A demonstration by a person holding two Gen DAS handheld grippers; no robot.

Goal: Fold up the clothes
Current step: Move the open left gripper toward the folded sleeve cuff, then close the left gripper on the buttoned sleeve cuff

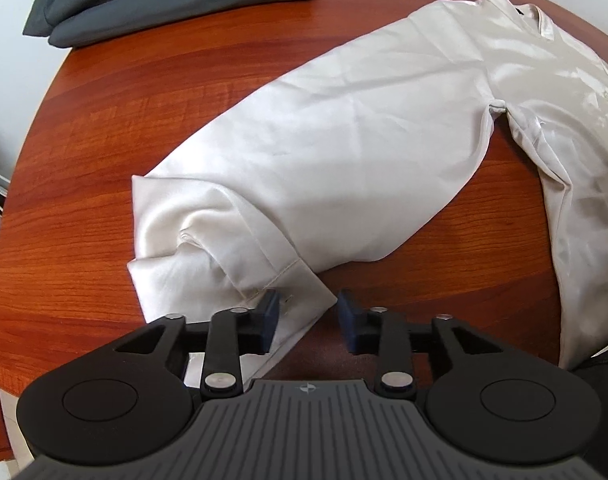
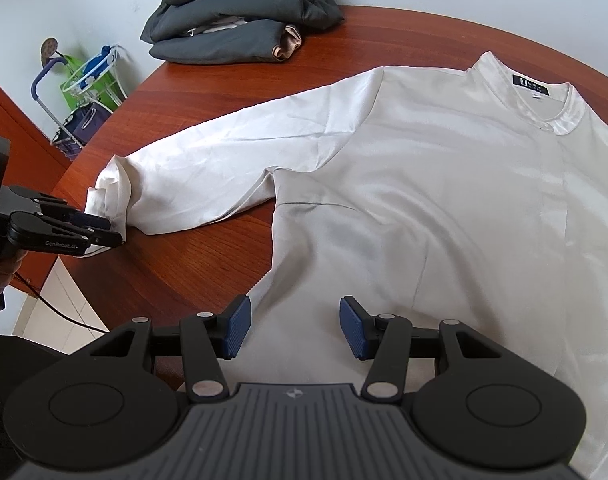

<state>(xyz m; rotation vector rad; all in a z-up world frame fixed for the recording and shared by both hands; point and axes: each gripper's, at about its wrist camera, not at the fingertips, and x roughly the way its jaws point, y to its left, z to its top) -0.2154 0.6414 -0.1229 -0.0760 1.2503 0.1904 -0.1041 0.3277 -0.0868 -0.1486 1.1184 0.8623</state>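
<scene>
A white satin shirt lies flat, front up, on the round wooden table, its collar at the far right. Its long sleeve stretches out to the left and ends in a rumpled cuff. My left gripper is open at that cuff, with the cuff's corner lying between its fingers; the right wrist view shows it from the side, held by a hand. My right gripper hangs open over the lower left part of the shirt's body, nothing held.
A pile of folded dark grey clothes sits at the table's far edge. Beyond the table's left rim stand a wheeled cart with a wire basket and a pale wall. A cable trails below the left gripper.
</scene>
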